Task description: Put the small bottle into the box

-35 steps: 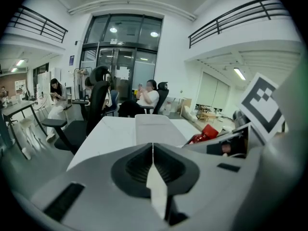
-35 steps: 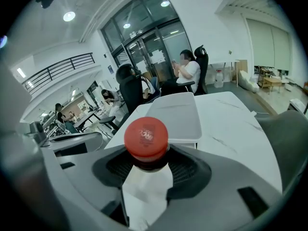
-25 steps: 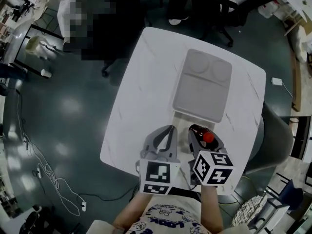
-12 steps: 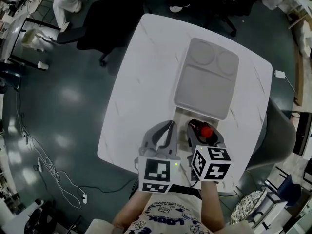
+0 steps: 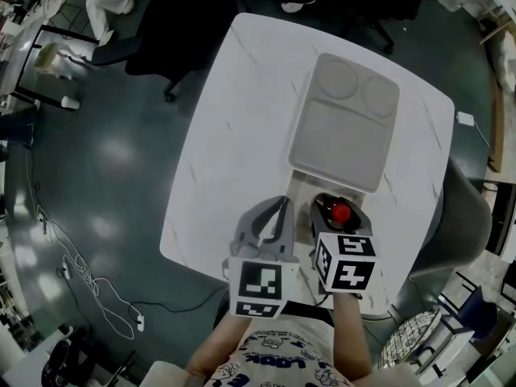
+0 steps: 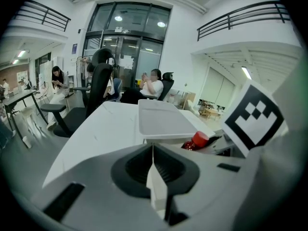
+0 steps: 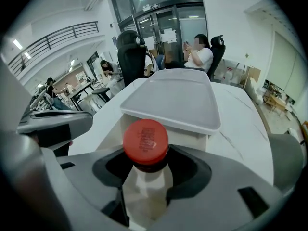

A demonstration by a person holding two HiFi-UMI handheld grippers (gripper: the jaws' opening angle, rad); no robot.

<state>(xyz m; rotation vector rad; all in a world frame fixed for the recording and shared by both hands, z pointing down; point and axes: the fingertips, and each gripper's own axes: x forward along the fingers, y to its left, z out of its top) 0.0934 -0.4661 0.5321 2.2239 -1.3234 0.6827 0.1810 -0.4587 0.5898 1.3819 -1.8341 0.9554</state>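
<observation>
The right gripper (image 7: pixel 144 179) is clamped on the bottle (image 7: pixel 146 141). Its jaws press from both sides on the body just under the red cap (image 7: pixel 146 137), and the cap stands clear above them. In the head view the same gripper (image 5: pixel 339 218) hangs over the near end of the table (image 5: pixel 234 135), with the cap showing between its jaws, just short of the box (image 5: pixel 343 135). The bottle is therefore in the air, not in the box yet.

The left gripper (image 6: pixel 154 174) is beside it, jaws pressed together with nothing between them. It plays no part for now.

The bottle looks small and probably light, with a stiff, smooth, round wall. Such a shape is likely to swivel or slide down between flat pads. The present hold, high under the cap, seems sound because the shoulder acts as a stop. A firm, steady squeeze should do, since the bottle is unlikely to crush.

Ahead, a grey lid (image 7: pixel 173 100) lies flat across the box's white walls. I cannot tell whether any opening is free for the bottle.
</observation>
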